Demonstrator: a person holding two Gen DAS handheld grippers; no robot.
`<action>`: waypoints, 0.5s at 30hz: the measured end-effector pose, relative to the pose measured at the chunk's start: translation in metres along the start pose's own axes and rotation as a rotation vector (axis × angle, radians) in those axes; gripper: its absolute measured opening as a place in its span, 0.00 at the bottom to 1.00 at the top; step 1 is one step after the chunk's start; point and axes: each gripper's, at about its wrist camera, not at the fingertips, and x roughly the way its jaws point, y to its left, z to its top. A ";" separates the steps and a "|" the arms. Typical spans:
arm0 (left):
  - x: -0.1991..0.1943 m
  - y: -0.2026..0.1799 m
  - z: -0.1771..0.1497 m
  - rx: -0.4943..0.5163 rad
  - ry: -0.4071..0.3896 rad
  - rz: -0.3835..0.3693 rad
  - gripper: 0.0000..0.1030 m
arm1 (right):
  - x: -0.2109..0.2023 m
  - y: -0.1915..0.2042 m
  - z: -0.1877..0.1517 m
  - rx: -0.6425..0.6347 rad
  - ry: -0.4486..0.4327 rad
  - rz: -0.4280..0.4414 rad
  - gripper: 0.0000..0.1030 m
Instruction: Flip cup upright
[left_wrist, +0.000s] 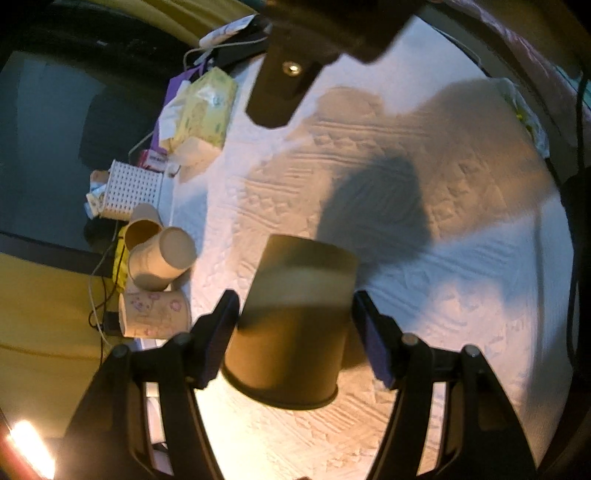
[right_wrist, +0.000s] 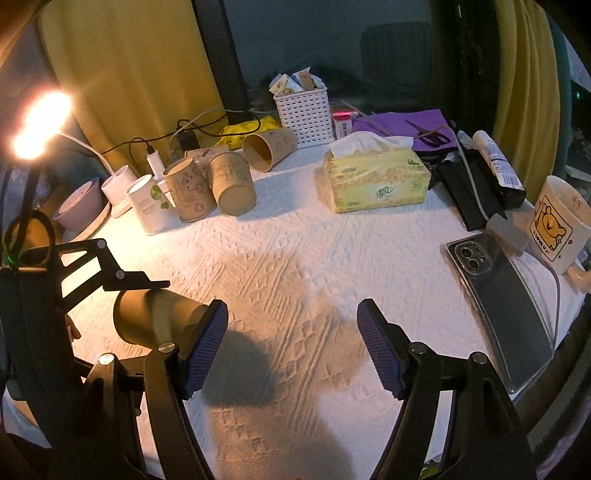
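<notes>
Left wrist view, left to right.
- Left edge: paper cups (left_wrist: 162, 258) lying tumbled, a floral cup (left_wrist: 155, 314) below them, a white perforated basket (left_wrist: 133, 188) above; tissue pack (left_wrist: 203, 110) at upper left.
- Centre bottom: brown paper cup (left_wrist: 291, 325), the task's object, between the fingers of the left gripper (left_wrist: 295, 332). Its rolled rim sits at the bottom of the frame, its flat base higher up. The jaws stand spread, with a visible gap at the right pad; contact at the left pad cannot be told.
- Right: embossed white table cover (left_wrist: 461, 295), shadowed.

Right wrist view, left to right.
- Upper left: lamp (right_wrist: 40, 122), glaring.
- Lower left: the same cup within the left gripper's frame (apparently tilted or on its side).
- Centre bottom: right gripper (right_wrist: 291, 343), jaws wide apart, nothing between them.
- Right: phone (right_wrist: 506, 306) at centre right, bear-print mug (right_wrist: 557, 221) at the right edge.

Step, as judged: the approach to grasp, the cup not upright. Next the left jaws need to close on the cup wall, then rotate so the mouth faces up.

Obscured: the cup's mouth interior; whether it rests on the cover or is lifted; motion blur softens the left view; a dark shape at top centre is unidentifiable.
</notes>
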 end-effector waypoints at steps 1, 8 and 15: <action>0.000 0.000 0.000 -0.009 -0.002 0.000 0.63 | 0.001 0.000 0.001 -0.002 0.002 0.000 0.73; -0.005 0.009 -0.005 -0.138 -0.027 -0.082 0.79 | -0.001 0.007 0.004 -0.051 0.003 0.013 0.73; -0.027 0.038 -0.032 -0.403 -0.086 -0.149 0.81 | -0.007 0.022 0.006 -0.139 -0.002 0.031 0.73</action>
